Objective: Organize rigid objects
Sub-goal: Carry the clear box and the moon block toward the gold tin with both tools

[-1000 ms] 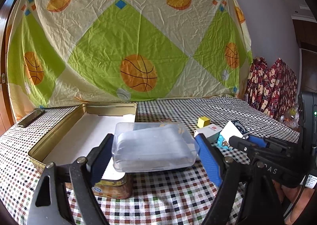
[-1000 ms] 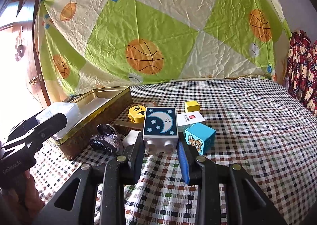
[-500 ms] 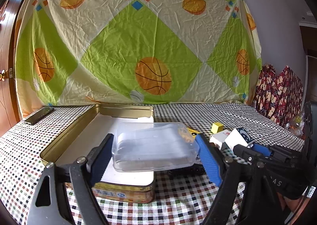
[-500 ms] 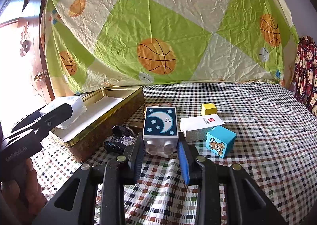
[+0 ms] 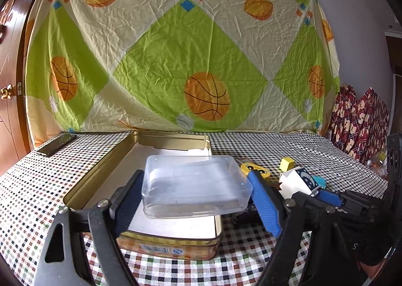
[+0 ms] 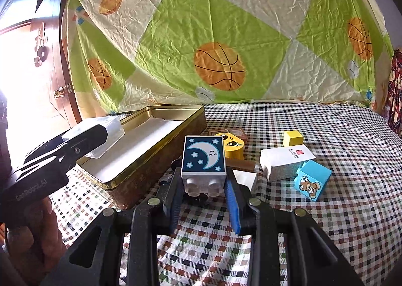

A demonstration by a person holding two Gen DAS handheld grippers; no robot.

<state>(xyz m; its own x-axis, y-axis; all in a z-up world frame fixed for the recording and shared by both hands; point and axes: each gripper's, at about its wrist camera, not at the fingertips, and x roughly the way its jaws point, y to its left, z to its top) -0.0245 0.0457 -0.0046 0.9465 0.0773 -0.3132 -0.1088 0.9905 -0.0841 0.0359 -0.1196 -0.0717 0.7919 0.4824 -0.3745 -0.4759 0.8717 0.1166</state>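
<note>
While I had the left gripper [image 5: 196, 200] clamped on the clear plastic box [image 5: 196, 185], it hung right over the near end of the gold tin [image 5: 173, 138], long side across the fingers. Right gripper [image 6: 203, 198], pinching the moon block [image 6: 203, 157], sat off to the tin's right, so lefty was nearer.

2 low, close wrist views toward the backdrop sheet [image 5: 201, 59], sharing the tin [image 6: 155, 160].
</note>
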